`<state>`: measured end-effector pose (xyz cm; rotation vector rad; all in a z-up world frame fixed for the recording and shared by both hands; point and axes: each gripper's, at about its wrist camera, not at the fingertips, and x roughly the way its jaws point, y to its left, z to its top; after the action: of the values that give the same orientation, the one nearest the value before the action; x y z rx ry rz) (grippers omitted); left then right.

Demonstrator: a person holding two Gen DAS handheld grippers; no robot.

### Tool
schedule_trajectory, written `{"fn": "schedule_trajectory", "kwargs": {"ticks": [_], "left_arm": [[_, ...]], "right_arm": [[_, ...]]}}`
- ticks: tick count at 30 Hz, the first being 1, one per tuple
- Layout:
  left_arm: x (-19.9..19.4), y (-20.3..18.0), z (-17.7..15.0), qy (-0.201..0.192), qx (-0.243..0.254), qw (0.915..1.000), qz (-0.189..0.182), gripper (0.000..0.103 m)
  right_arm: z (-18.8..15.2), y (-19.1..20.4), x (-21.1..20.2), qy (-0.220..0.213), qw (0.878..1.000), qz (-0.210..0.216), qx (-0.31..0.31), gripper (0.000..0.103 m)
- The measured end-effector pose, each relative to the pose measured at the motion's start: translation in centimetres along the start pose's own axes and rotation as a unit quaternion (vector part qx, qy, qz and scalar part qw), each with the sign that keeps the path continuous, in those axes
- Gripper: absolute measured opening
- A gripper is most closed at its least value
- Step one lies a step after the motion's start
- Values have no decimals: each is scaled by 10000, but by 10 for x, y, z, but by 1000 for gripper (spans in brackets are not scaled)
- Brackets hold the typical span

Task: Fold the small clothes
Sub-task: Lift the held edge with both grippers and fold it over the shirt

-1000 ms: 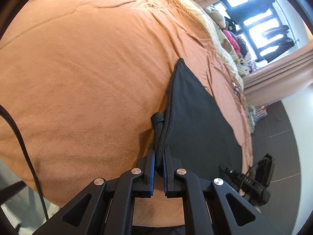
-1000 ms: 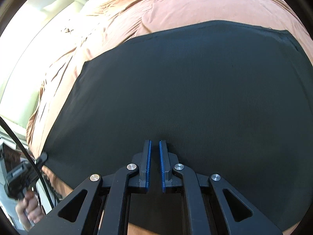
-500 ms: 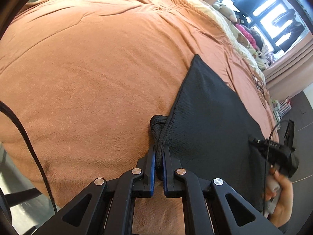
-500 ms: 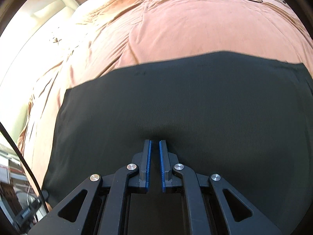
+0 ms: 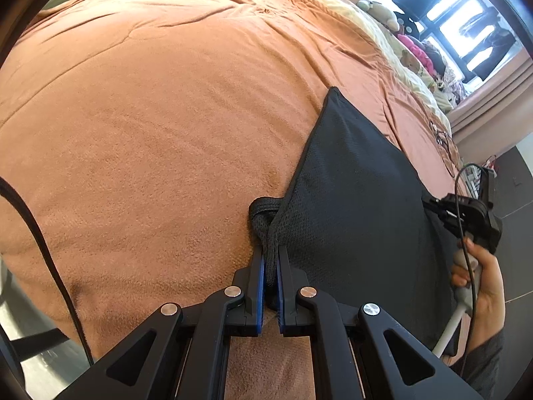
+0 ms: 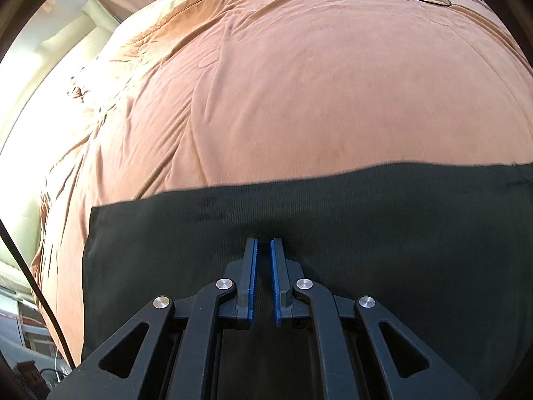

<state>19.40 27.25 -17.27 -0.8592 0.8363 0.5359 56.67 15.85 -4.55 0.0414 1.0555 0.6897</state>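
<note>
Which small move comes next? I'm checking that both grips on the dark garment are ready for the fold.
Probably carry both held edges forward together over the garment. The left gripper pinches a bunched corner of the black garment, the right gripper clamps its near edge, and the cloth lies flat on the orange blanket.

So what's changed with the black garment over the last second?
In the right wrist view the black garment has slid toward the camera, baring more of the orange blanket beyond its far edge. The left gripper stays shut on its bunched corner; the right gripper stays nearly closed at its edge.
</note>
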Motion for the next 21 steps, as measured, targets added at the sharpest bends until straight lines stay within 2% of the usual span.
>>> {"fn": "schedule_trajectory", "kwargs": {"ticks": [6, 11, 21], "left_arm": [[1, 1, 1, 43, -13, 10000, -52, 6], [-6, 3, 4, 39, -99, 9995, -304, 6], [-25, -21, 14, -95, 77, 9974, -708, 6]], "right_arm": [[9, -4, -2, -94, 9999, 74, 35, 4], [3, -13, -28, -99, 9991, 385, 153, 4], [-51, -2, -64, 86, 9981, 602, -79, 4]]}}
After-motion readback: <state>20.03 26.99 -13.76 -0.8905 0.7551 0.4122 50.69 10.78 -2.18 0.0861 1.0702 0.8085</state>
